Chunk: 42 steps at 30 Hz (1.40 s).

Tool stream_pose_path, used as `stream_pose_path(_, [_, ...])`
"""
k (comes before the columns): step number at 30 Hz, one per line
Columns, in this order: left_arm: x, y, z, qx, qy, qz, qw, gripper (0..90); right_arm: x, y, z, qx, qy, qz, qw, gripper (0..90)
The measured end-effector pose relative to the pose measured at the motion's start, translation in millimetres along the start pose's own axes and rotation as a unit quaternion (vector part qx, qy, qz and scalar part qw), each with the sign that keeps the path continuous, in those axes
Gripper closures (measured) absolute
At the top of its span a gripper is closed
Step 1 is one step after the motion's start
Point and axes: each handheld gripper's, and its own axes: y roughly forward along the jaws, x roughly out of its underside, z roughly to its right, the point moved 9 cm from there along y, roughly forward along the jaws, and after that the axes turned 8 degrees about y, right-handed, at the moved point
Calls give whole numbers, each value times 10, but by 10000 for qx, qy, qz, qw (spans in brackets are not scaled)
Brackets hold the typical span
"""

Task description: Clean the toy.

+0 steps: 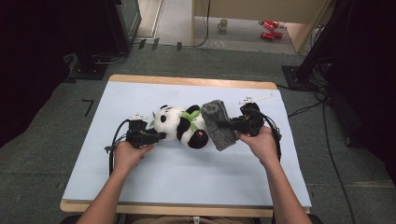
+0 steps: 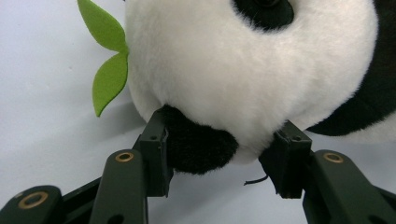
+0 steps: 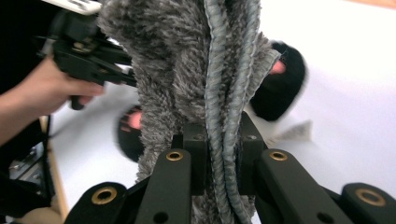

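- The left gripper [image 1: 161, 136] is clamped on the panda [image 1: 180, 125] at its head: in the left gripper view its pads [image 2: 156, 149] press into the white fur and a black ear.
- The right gripper [image 1: 223, 124] is pinched tight on the folded edge of a grey cloth [image 1: 218, 124], held up beside the panda's feet.
- The panda lies on its side mid-table [image 1: 140, 186], a green leaf [image 2: 108, 79] by its head.
- Beyond the table, a mug [image 1: 223, 24] and red cans [image 1: 268, 29] sit on the floor.
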Motion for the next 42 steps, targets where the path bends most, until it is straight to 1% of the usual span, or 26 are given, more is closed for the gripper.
stream_pose_path(3, [9,-4,1,-7,31,-16,10000,499,-56,-22,-179,-126,-139,16,9998,804])
stream_pose_path(5, [14,-7,3,0,36,-24,10000,498,-69,2,-303,-216,-230,-33,9995,804])
stream_pose_path(8, [14,-5,4,6,18,-8,10000,498,-45,101,-468,-377,-335,-167,9986,804])
stream_pose_path(10, [15,-5,2,22,20,-11,10000,499,4,216,-522,-368,-376,-288,9982,804])
stream_pose_path(12, [24,1,1,11,39,-46,10000,499,83,358,-509,-295,-380,-460,9978,804])
stream_pose_path(13, [34,4,0,2,84,-76,9999,499,127,422,-490,-257,-389,-547,9974,803])
stream_pose_path(14, [37,6,2,-2,87,-83,9999,500,164,470,-467,-246,-384,-601,9971,803])
stream_pose_path(16, [41,5,-1,15,98,-103,9999,501,202,508,-419,-220,-407,-592,9972,803])
stream_pose_path(17, [41,6,-2,18,96,-100,9999,501,210,503,-390,-156,-441,-564,9973,803])
stream_pose_path(19, [43,6,-3,25,90,-103,9999,501,220,477,-339,48,-504,-522,9974,803])
stream_pose_path(21, [45,7,-3,34,95,-108,9999,501,239,452,-310,83,-471,-495,9976,803])
stream_pose_path(24, [49,6,-3,35,92,-130,9999,501,273,436,-258,38,-334,-446,9984,803])
stream_pose_path(26, [53,8,-4,33,91,-140,9999,501,297,437,-231,100,-324,-455,9984,804])
stream_pose_path(28, [57,9,-6,39,74,-150,9999,501,322,439,-196,323,-439,-481,9974,804])
stream_pose_path(29, [58,10,-7,45,59,-148,9999,501,335,435,-172,435,-459,-495,9968,804])
stream_pose_path(31, [60,10,-9,53,42,-151,9999,501,368,427,-120,529,-352,-501,9967,805])
stream_pose_path(33, [65,10,-13,56,32,-176,9998,502,415,432,-81,532,-237,-513,9970,806])
stream_pose_path(35, [76,12,-18,45,25,-222,9997,502,465,464,-91,398,-142,-513,9978,806])
stream_pose_path(36, [80,12,-21,53,25,-238,9997,502,487,486,-94,386,-133,-517,9978,806])
stream_pose_path(38, [83,13,-26,67,12,-250,9997,502,527,528,-73,492,-270,-527,9970,805])
stream_pose_path(39, [82,15,-26,70,6,-236,9997,502,547,538,-56,537,-301,-551,9966,805])
stream_pose_path(41, [79,13,-26,85,-9,-228,9997,502,572,539,-11,570,-267,-613,9961,804])
stream_pose_path(42, [76,12,-28,96,-24,-219,9997,502,578,529,18,635,-267,-641,9956,804])
